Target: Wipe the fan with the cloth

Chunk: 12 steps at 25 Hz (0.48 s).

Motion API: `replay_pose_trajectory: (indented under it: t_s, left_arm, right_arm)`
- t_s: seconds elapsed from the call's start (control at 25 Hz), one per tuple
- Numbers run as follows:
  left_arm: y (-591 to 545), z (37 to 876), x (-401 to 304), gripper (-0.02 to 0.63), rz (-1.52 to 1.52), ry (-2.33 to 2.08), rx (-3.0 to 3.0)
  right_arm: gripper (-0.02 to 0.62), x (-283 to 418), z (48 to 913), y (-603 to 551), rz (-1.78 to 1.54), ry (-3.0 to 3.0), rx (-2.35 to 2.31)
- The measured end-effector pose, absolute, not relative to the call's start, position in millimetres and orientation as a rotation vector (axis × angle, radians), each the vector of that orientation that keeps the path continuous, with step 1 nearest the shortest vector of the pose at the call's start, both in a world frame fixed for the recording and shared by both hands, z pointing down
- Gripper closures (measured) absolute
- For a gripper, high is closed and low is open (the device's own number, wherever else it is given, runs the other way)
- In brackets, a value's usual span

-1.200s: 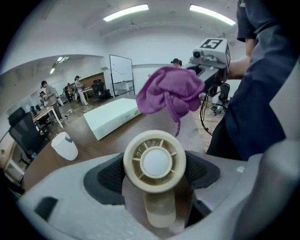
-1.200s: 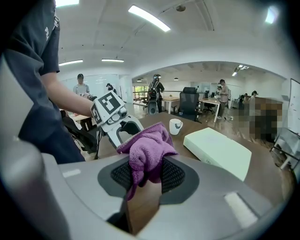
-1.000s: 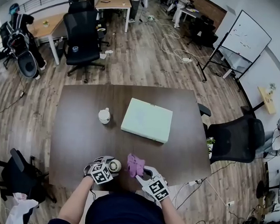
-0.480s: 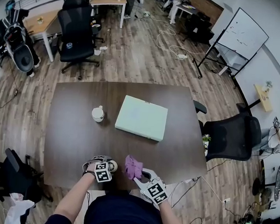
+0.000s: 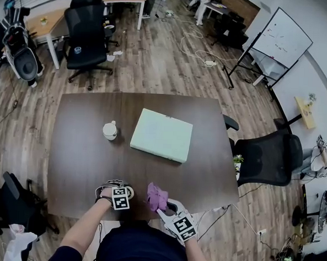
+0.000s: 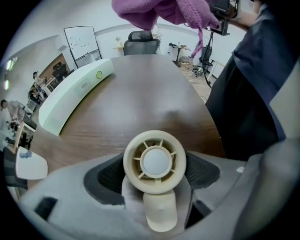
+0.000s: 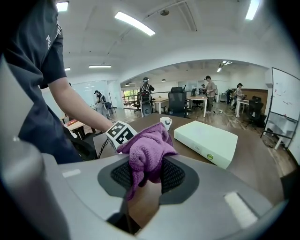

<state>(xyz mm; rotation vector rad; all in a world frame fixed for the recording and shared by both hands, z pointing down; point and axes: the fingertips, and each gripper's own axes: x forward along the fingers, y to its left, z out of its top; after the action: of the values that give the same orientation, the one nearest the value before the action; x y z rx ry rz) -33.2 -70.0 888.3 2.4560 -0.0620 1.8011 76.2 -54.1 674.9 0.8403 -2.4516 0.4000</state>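
A small cream fan [image 6: 154, 161] with a round grille sits between the jaws of my left gripper [image 6: 154, 174], which is shut on its head and points steeply down near the table's front edge. In the head view the left gripper [image 5: 119, 194] mostly hides the fan [image 5: 129, 192] under its marker cube. My right gripper [image 7: 145, 176] is shut on a purple cloth [image 7: 146, 149], which bunches up above the jaws. In the head view the cloth [image 5: 156, 196] hangs just right of the fan, apart from it, with the right gripper [image 5: 163, 207] below it.
A pale green flat box [image 5: 162, 135] lies mid-table and a white mug [image 5: 110, 130] stands to its left on the dark brown table [image 5: 79, 160]. A black office chair [image 5: 267, 158] stands at the table's right side. My body is close behind the front edge.
The left gripper has sunk and tipped downward with the fan, so its marker cube now covers most of the fan. The right gripper with the cloth has shifted slightly.
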Motion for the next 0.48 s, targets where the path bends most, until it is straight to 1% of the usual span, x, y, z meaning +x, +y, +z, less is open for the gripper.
replay_pose_trajectory:
  t_s: [0.16, 0.32, 0.48]
  left_arm:
    - [-72.7, 890.0, -30.9, 0.225, 1.774, -0.091, 2.45]
    - [-75.1, 886.6, -28.6, 0.218, 1.676, -0.168, 2.424]
    - [-78.6, 876.6, -26.2, 0.178, 1.595, -0.23, 2.451]
  right_arm:
    - [0.466, 82.2, 676.0, -51.2, 0.417, -2.444, 0.851]
    - [0.466, 87.7, 676.6, -47.8, 0.441, -2.452, 0.86]
    - [0.466, 92.1, 677.1, -47.8, 0.443, -2.45, 0.867]
